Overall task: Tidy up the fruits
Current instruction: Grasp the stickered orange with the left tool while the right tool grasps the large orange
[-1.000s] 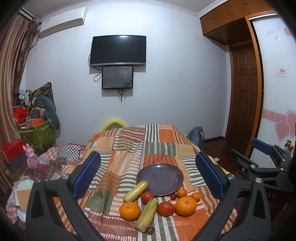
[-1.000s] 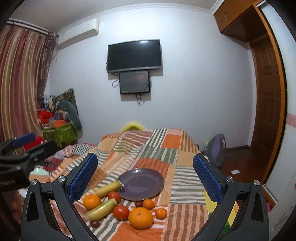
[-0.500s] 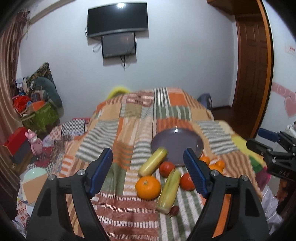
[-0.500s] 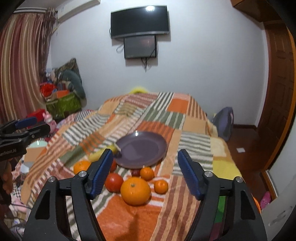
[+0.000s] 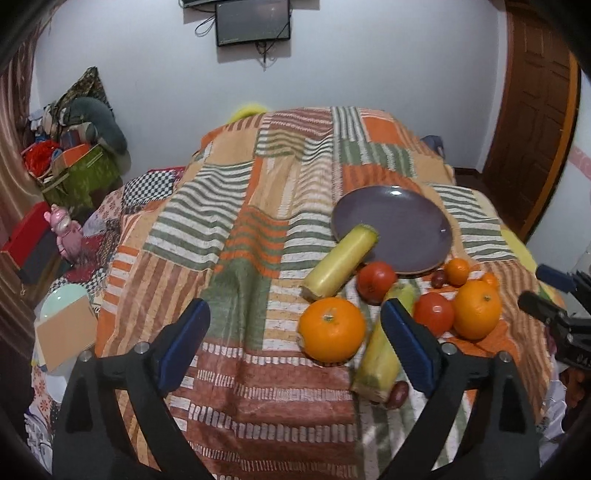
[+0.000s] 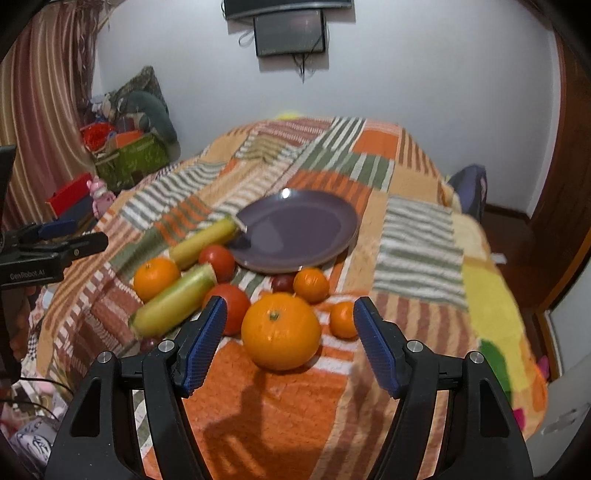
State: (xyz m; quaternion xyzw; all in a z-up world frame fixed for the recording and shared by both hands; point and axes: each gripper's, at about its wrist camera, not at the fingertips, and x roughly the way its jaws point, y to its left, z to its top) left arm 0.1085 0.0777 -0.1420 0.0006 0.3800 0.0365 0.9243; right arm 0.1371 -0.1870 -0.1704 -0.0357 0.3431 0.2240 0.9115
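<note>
Jaws of my right gripper [image 6: 286,345] are gaping wide, framing the large round orange [image 6: 280,331] for a grab. My left gripper [image 5: 295,345] is hovering agape, empty. Purple ceramic plate [image 6: 332,236] is lying bare beyond, presumably the destination.

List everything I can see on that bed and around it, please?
Plate: one, purple, mid-bed, empty but for a corn tip on its rim.
Big oranges: two, orange, front of the pile.
Small oranges: two, orange, near the plate.
Tomatoes: two, red, among the oranges.
Corn cobs: two, yellow-green, left of the pile.
Dark small fruits: two seen, reddish-purple, one by the plate.
Blanket: one, striped patchwork, covering the bed.
Screen: one, black, on the wall.
Left gripper: fingers blue, open, empty.
Right gripper: fingers blue, open, around a big orange.
</note>
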